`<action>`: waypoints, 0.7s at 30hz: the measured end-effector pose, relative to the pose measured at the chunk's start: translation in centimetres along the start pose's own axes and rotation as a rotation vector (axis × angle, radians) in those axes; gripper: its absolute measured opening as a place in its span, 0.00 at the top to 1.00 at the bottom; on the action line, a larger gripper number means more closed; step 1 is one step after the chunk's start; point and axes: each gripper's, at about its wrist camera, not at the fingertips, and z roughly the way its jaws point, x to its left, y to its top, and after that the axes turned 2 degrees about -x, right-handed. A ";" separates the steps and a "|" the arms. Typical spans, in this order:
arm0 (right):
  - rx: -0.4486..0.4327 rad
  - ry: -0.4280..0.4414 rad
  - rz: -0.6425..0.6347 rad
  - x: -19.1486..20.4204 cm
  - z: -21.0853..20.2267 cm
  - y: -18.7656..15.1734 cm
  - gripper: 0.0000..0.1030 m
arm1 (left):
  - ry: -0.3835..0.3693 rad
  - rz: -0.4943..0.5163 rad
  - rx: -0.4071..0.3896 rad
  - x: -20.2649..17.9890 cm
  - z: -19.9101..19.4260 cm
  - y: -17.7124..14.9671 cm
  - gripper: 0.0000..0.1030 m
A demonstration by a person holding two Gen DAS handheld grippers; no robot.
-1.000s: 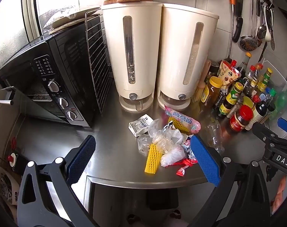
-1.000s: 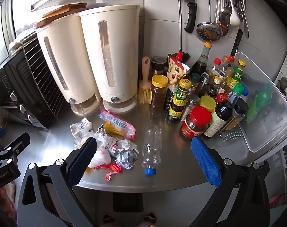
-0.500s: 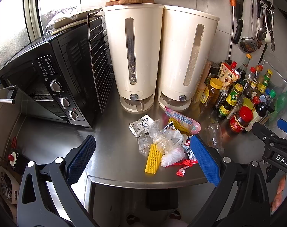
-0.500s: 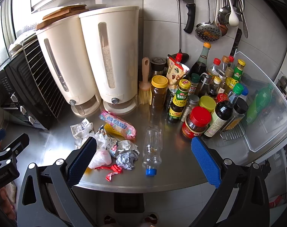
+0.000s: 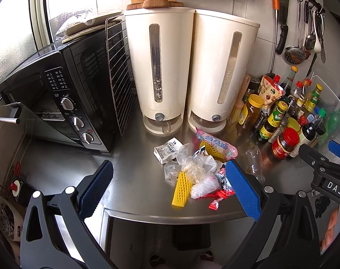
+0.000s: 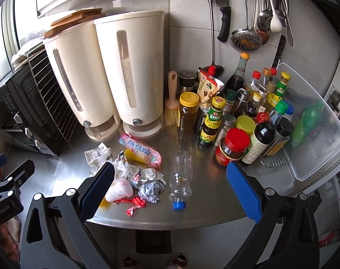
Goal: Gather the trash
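— Both grippers are creeping slightly nearer the counter (image 6: 205,210) since a second ago, aren't they?

— Yes. Left gripper (image 5: 170,186) and right gripper (image 6: 170,188) are hanging wide apart, gripping nothing.

— Containers?

— Two cream dispensers (image 6: 129,71) are showing grain behind their windows.

— The trash?

— A plastic bottle (image 6: 180,177) is lying lengthwise, blue cap pointing at the steel edge, beside the wrapper pile (image 6: 134,170).

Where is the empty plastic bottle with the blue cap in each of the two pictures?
Left wrist view: the plastic bottle lies right of centre, its cap hidden behind the blue pad.
Right wrist view: centre, lying on the counter, blue cap toward the camera.
Shared landmark: the red-lidded jar beside it.
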 end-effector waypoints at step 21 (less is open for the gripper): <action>-0.004 0.002 0.004 -0.1 0.1 0.1 0.03 | 0.001 0.001 -0.004 -0.1 0.1 0.0 0.08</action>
